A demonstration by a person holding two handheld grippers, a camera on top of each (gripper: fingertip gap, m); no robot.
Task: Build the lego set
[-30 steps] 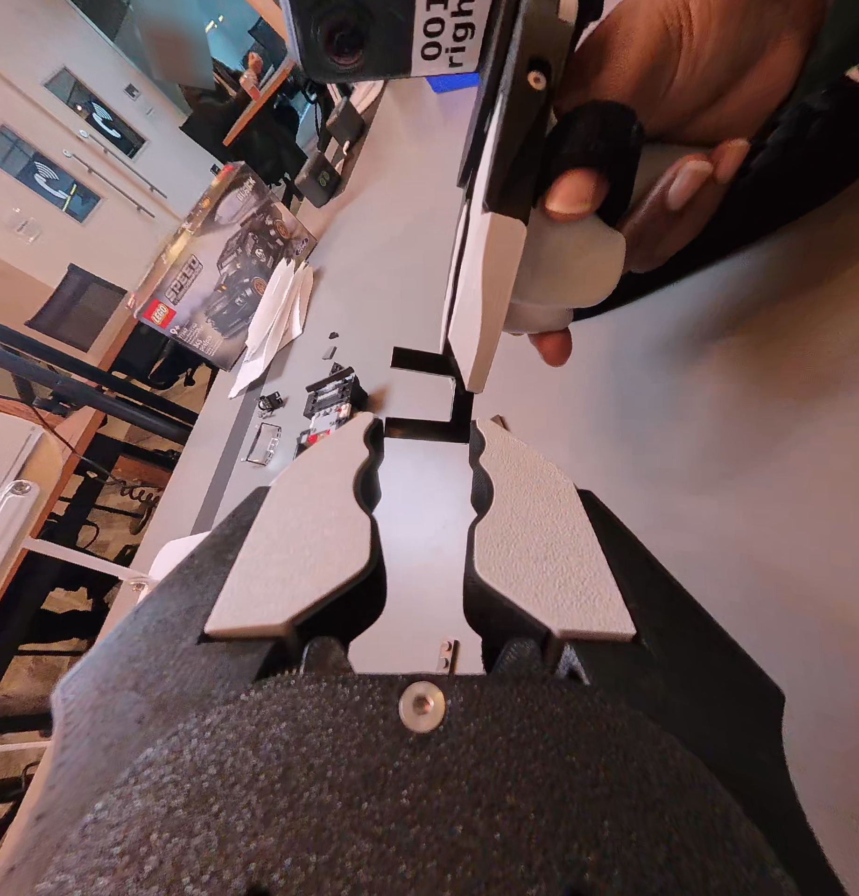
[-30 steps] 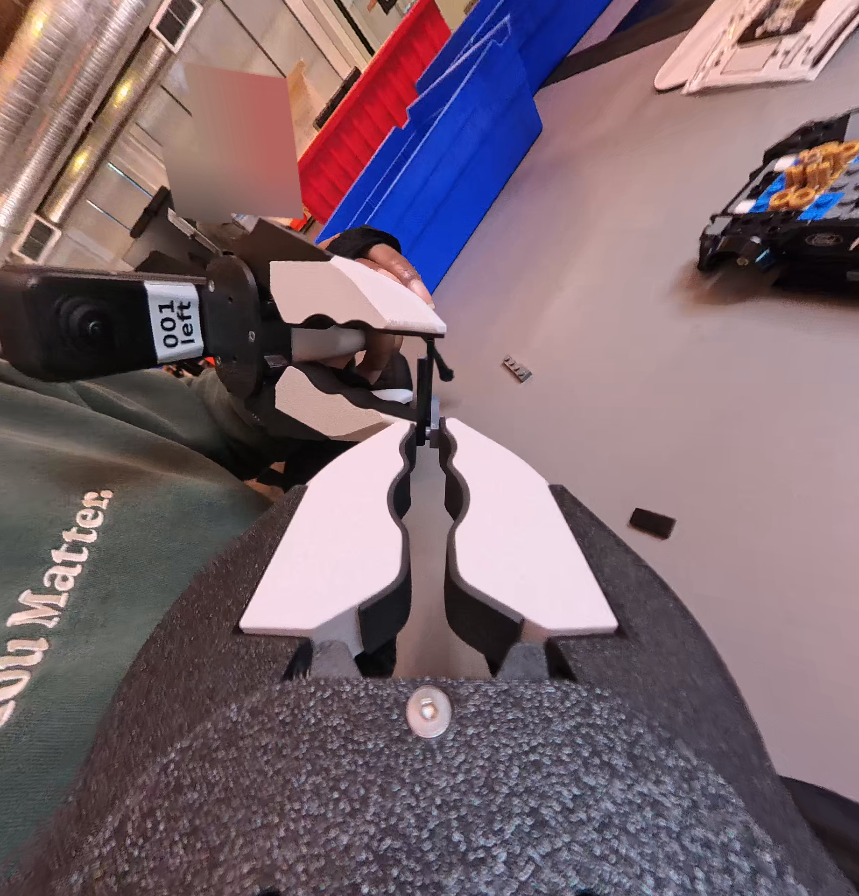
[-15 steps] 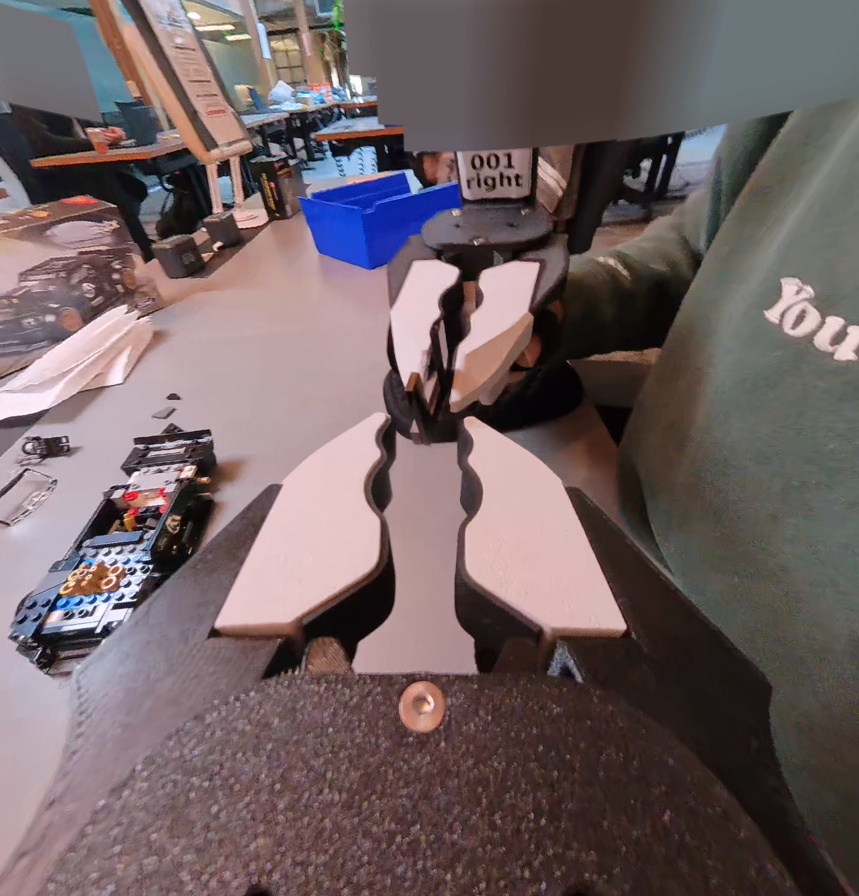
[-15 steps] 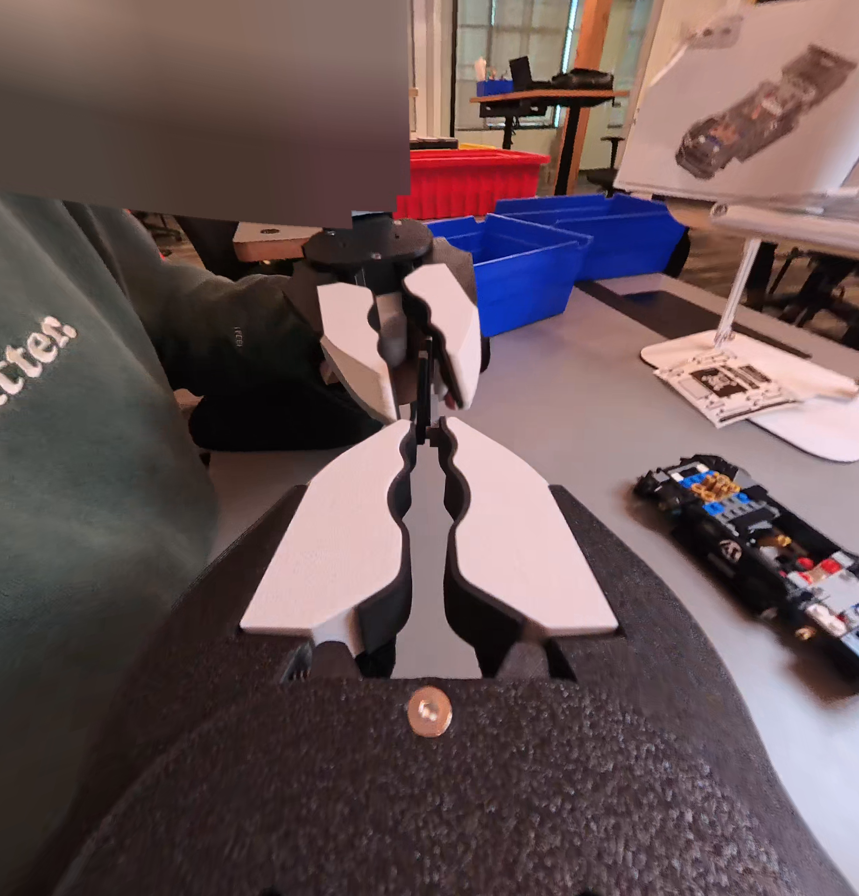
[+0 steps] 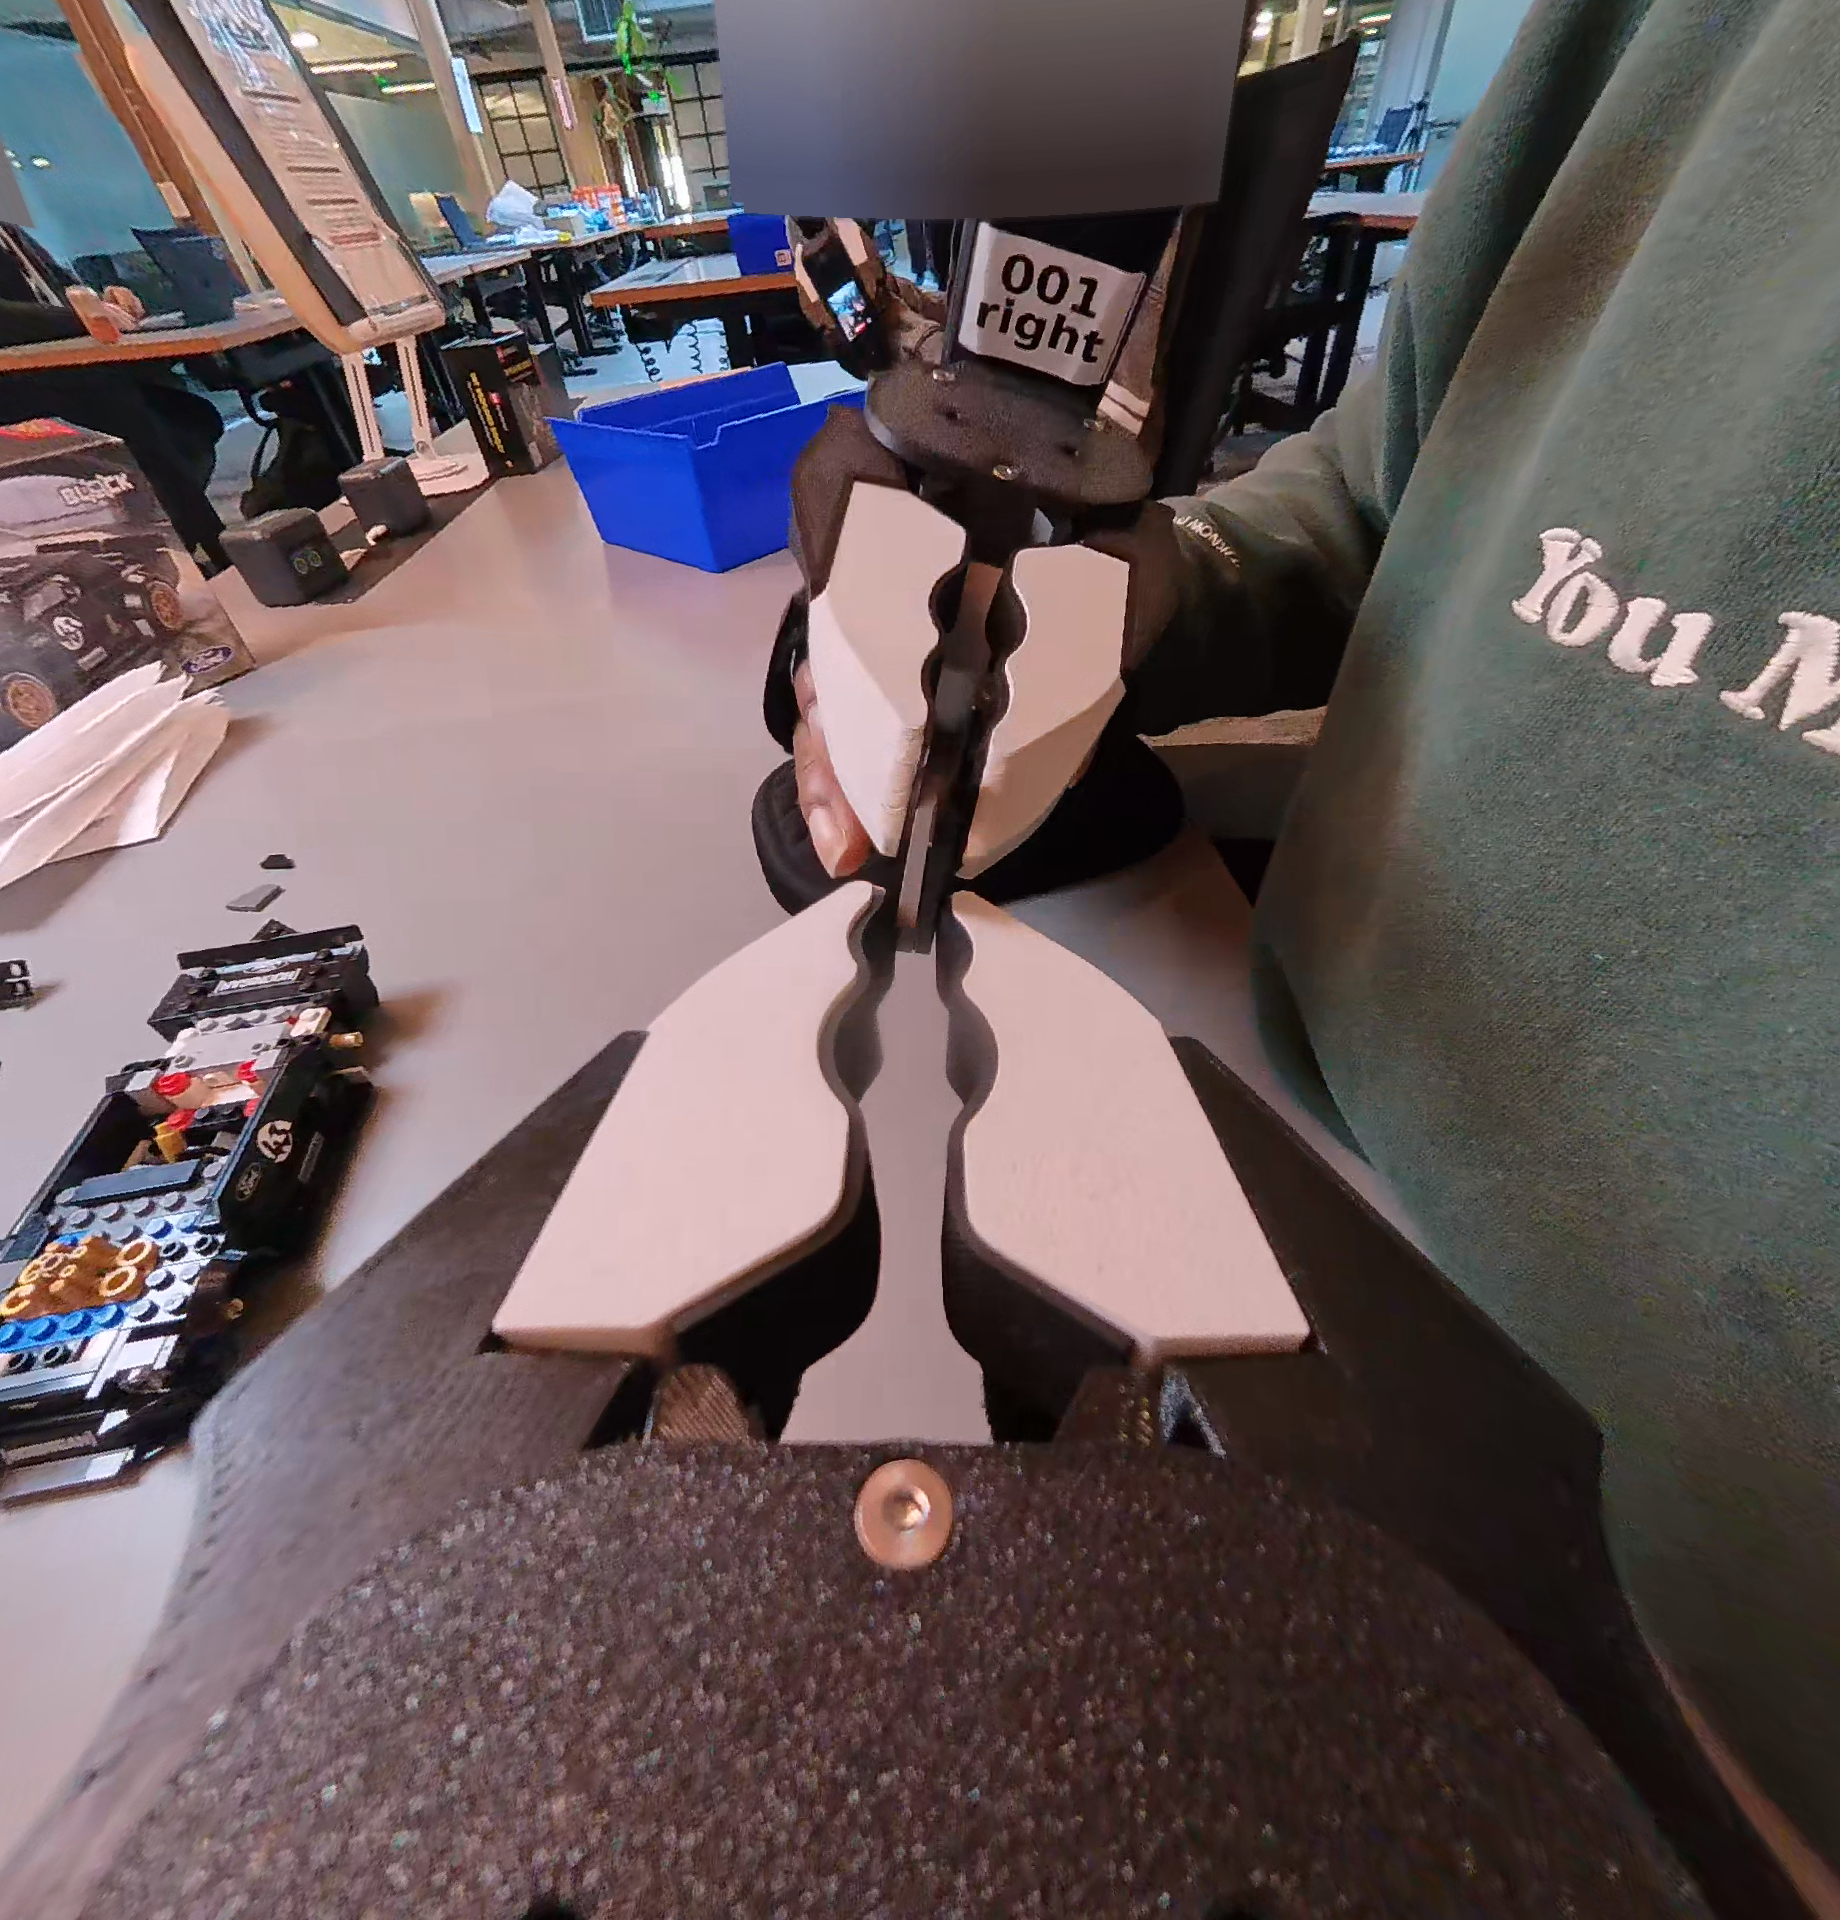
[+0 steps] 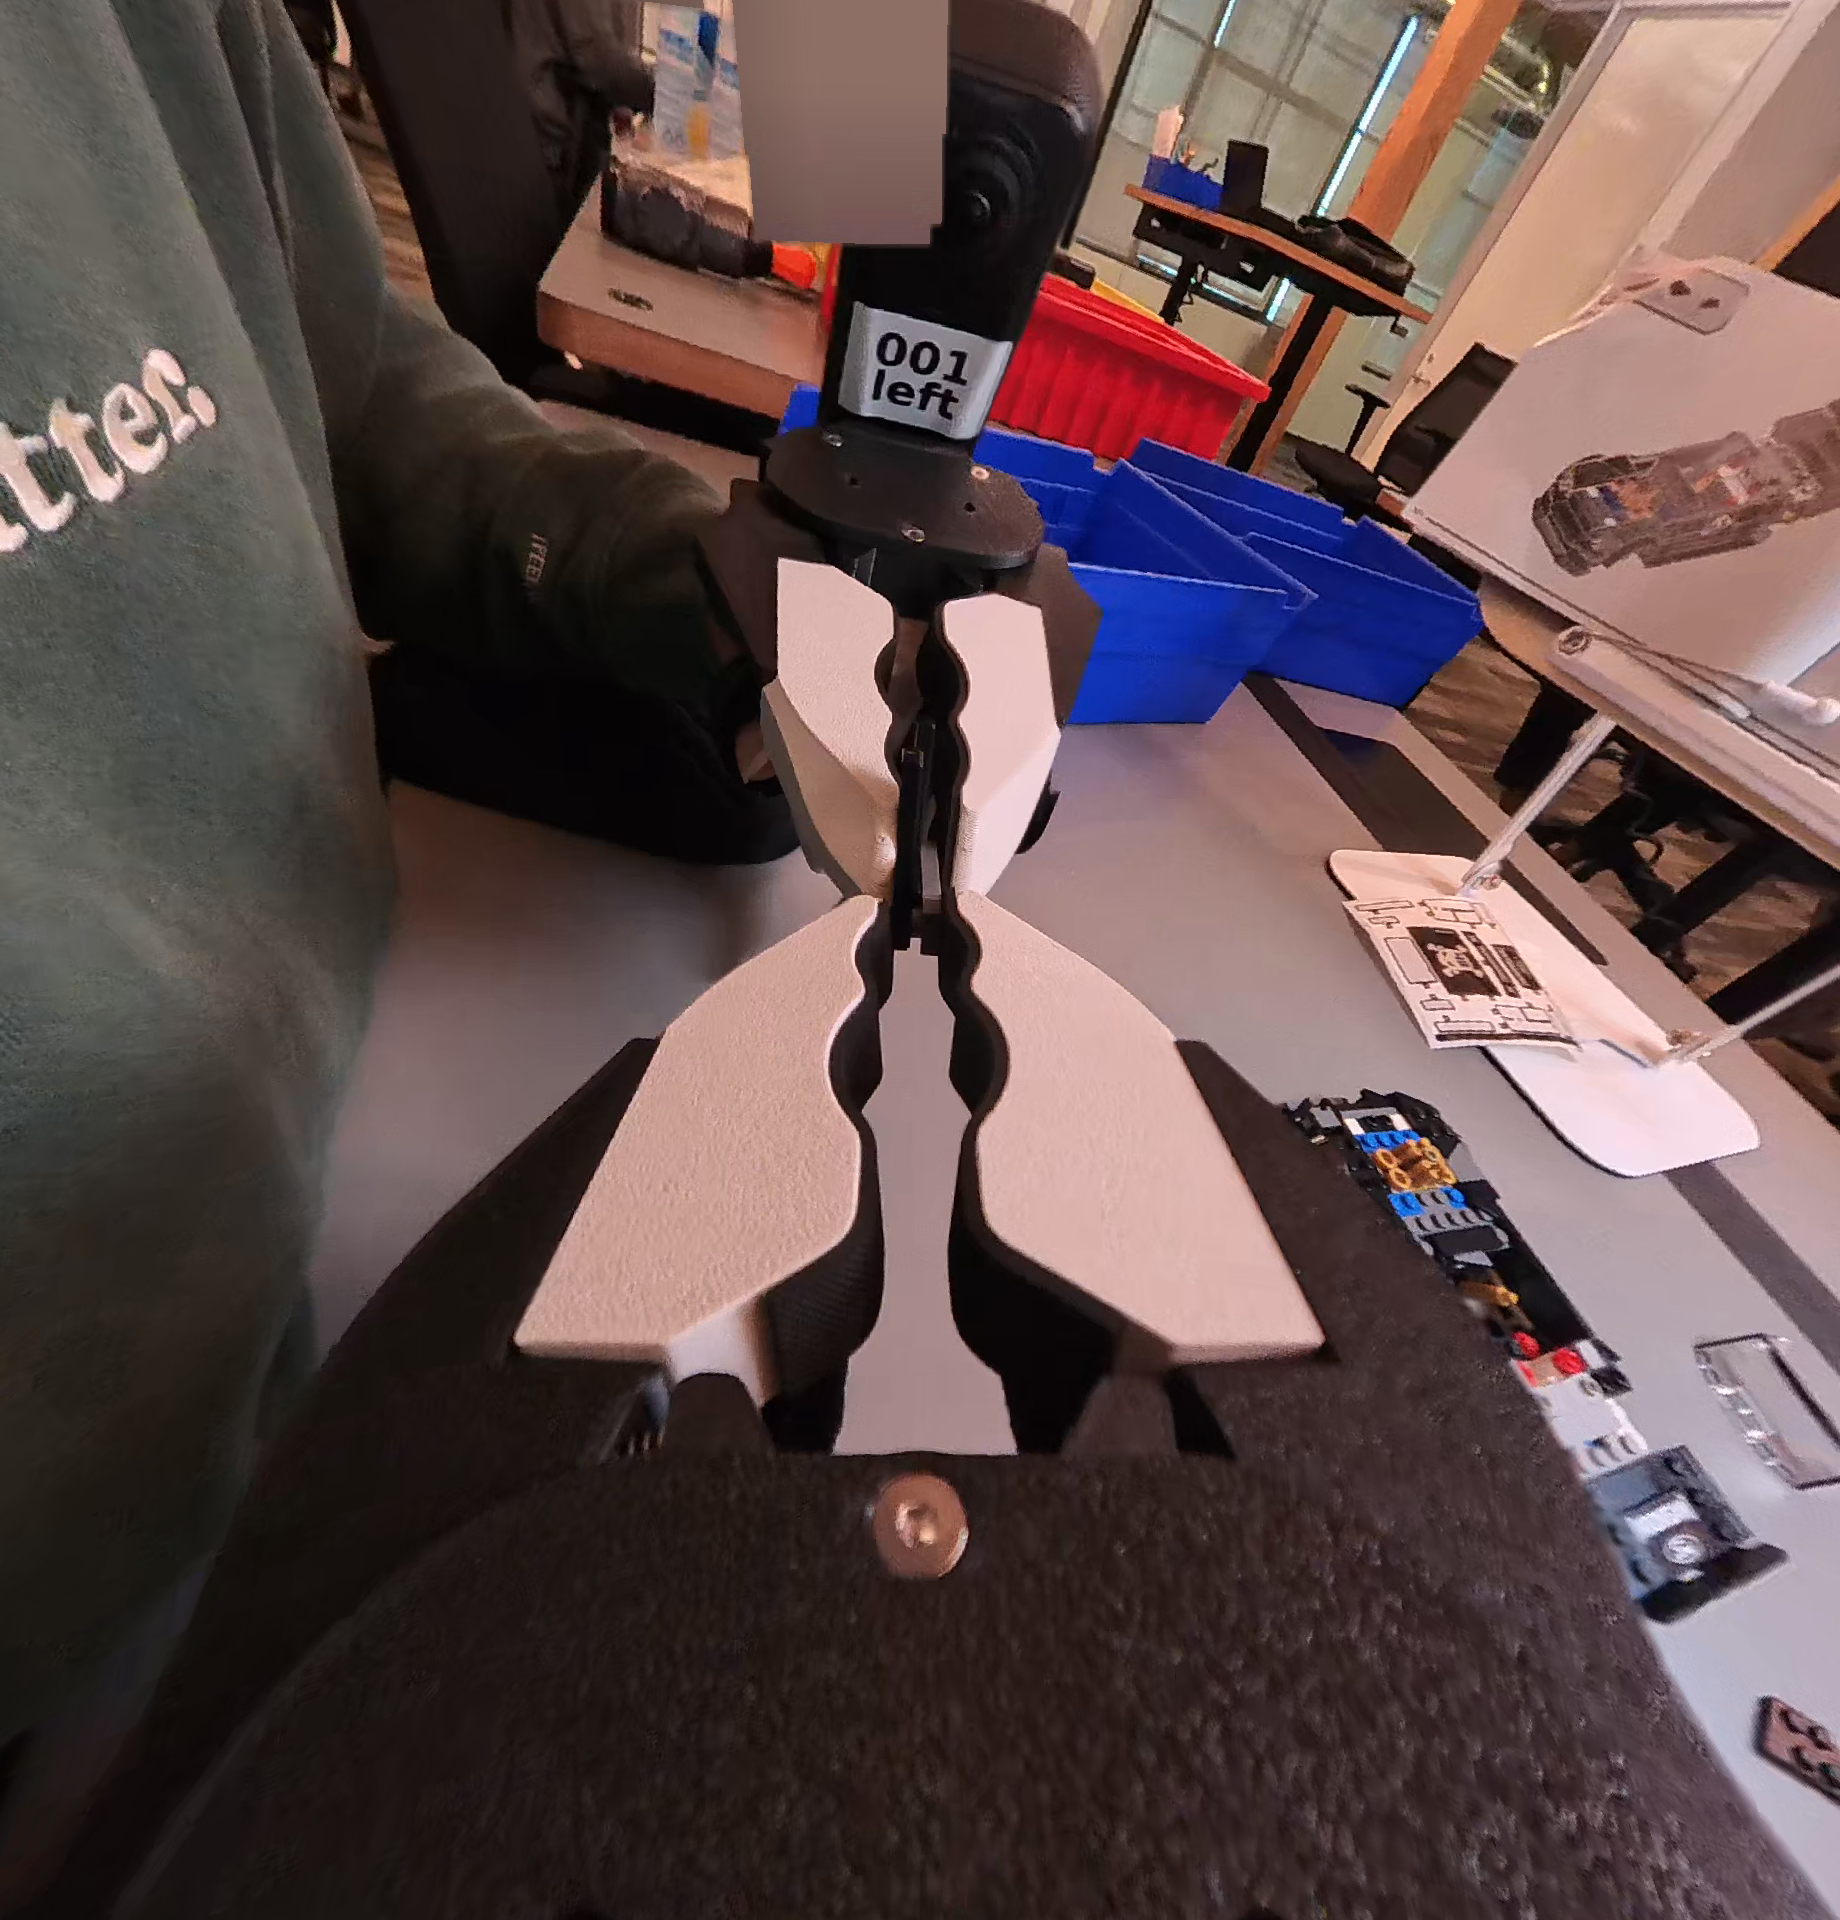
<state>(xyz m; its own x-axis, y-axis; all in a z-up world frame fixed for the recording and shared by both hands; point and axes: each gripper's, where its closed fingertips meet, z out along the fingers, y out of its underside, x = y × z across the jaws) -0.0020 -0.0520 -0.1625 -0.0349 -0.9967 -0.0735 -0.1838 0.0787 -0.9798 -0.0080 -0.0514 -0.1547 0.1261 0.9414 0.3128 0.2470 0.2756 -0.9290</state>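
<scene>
Both jaws pinch one thin black Lego piece (image 5: 926,831) tip to tip: left gripper (image 5: 908,935) from below, right gripper (image 6: 916,935) facing it at 12 o'clock. Half-built Lego car (image 5: 137,1205) lies on the grey table (image 5: 542,727) at 9 o'clock.

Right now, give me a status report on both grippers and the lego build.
Left gripper and right gripper tip to tip, both pinching one thin black lego piece above the table. Half-built lego car on table, untouched. Nothing between them.
</scene>
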